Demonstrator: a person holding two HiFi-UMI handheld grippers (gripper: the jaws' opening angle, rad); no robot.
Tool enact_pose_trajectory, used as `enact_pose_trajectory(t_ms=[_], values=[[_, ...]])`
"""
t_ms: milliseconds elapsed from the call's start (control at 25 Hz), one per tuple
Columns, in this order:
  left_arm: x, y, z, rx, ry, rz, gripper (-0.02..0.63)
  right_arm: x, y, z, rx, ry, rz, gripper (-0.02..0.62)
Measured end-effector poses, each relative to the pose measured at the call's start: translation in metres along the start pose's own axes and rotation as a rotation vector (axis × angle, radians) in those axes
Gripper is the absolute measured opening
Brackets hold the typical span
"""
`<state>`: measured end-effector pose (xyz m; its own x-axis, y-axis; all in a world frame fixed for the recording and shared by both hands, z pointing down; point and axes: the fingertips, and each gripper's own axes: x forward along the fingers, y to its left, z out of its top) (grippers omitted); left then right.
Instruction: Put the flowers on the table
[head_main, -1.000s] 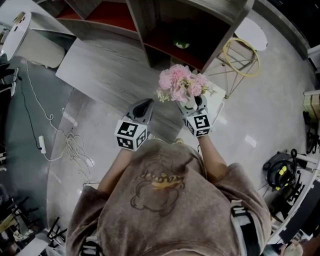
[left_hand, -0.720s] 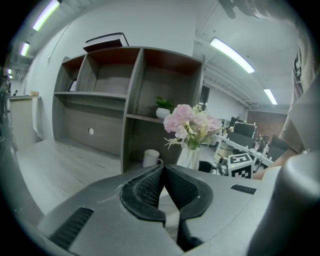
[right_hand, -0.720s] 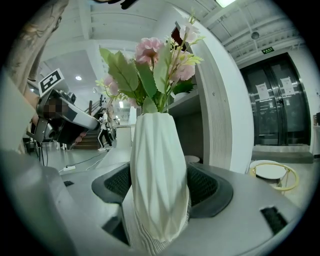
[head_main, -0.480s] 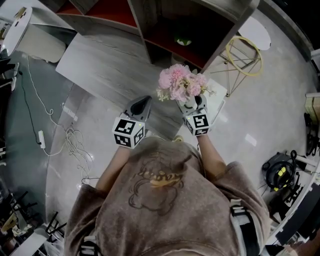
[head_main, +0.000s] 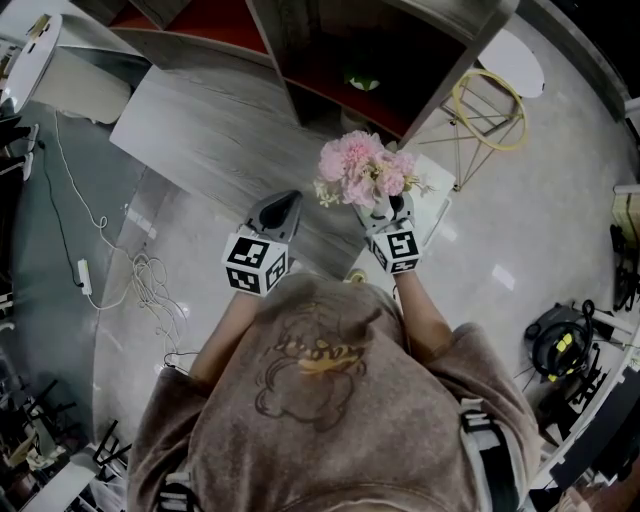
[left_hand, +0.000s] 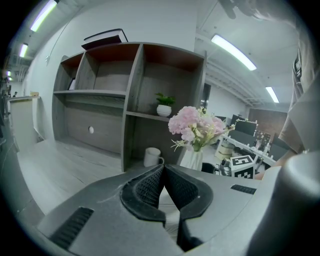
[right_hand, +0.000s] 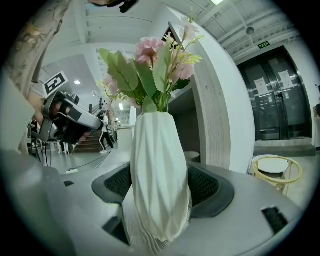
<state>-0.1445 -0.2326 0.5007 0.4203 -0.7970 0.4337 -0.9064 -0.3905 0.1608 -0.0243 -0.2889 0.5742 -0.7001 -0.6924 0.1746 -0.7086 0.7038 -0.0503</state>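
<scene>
Right hand-held gripper (right_hand: 161, 192) is clamped wide around the white ribbed vase (right_hand: 157, 145). The pink flowers (head_main: 364, 170) are held up mid-frame. Left hand-held gripper (left_hand: 163, 172) sits lower left, pinched closed on nothing. Beyond them is the grey tabletop (head_main: 215, 125), then the shelf unit (head_main: 300, 60) up top.

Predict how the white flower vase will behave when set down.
Probably top-heavy: the flowers spread wider than the narrow vase, so it may tip if released tilted. Its ribbed sides likely help the right gripper hold without slipping. It looks rigid, possibly breakable.
</scene>
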Motion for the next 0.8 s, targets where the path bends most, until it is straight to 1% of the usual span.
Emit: enact_pose_trajectory(t_ms=[800], values=[[0.001,-0.015,-0.003,-0.007,0.000,-0.024,0.018,-0.013,0.004,-0.003,0.023,0.025,0.030,0.337]])
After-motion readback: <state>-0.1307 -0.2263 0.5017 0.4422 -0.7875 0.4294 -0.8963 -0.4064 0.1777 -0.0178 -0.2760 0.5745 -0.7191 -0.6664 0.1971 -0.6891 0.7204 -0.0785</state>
